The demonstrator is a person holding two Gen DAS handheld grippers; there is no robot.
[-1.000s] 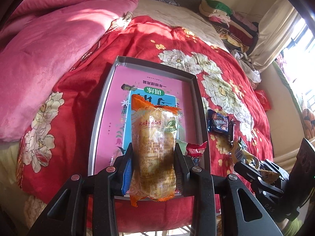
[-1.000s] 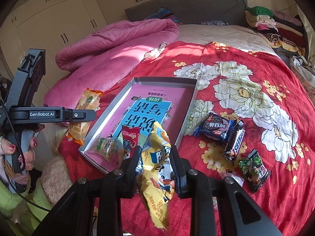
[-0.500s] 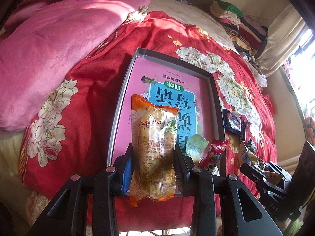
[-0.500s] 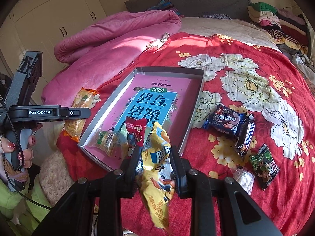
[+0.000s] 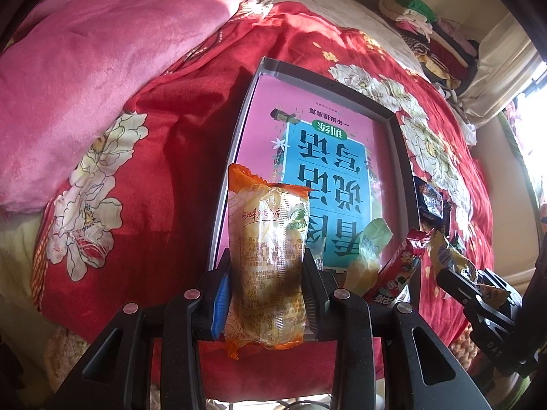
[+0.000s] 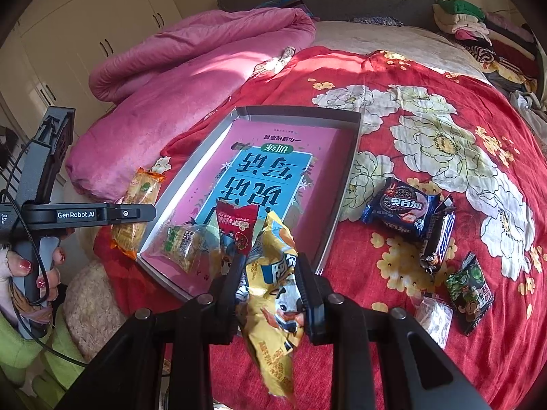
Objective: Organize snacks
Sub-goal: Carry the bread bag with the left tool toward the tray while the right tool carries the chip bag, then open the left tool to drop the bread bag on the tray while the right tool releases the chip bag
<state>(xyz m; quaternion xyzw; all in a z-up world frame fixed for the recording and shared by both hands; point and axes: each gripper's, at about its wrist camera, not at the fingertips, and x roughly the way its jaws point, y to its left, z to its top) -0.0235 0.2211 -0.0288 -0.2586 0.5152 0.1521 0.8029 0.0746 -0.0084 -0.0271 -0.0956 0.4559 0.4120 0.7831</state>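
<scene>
Nearest, two handheld tools, each clamped on a snack packet and held at the near end of a shallow box on a bed. Left tool (image 5: 268, 290) pinched across the middle of a tall orange-trimmed pastry packet (image 5: 268, 259), kept upright, seemingly over the box's near-left corner, likely so it can be lowered in beside what is already there. Right tool (image 6: 270, 294) squeezed on a crumpled yellow snack bag (image 6: 273, 294), its long end dangling below the fingers, gripped at the waist probably because the loose foil offers no firmer hold. Just beyond the tools, the grey-rimmed box (image 6: 345, 184), open side up, with a pink and blue printed sheet lining its floor; serving as the collecting place. Inside at the near end, a pale green packet (image 6: 181, 242) lying flat and a red packet (image 6: 237, 229) standing beside it, bunched together, leaving the far half free for more. Right of the box, on the red flowered bedspread (image 6: 427, 78), snacks not yet gathered: a dark blue biscuit packet (image 6: 401, 210), a dark chocolate bar (image 6: 441, 235) touching its right side, a green-and-black packet (image 6: 470, 290) nearer, and a small clear packet (image 6: 432, 314) beside that. Left of the box, a rolled pink quilt (image 6: 191, 68). Farthest, a grey headboard (image 6: 328, 0) and folded clothes (image 6: 478, 24) stacked at the bed's far right corner.
</scene>
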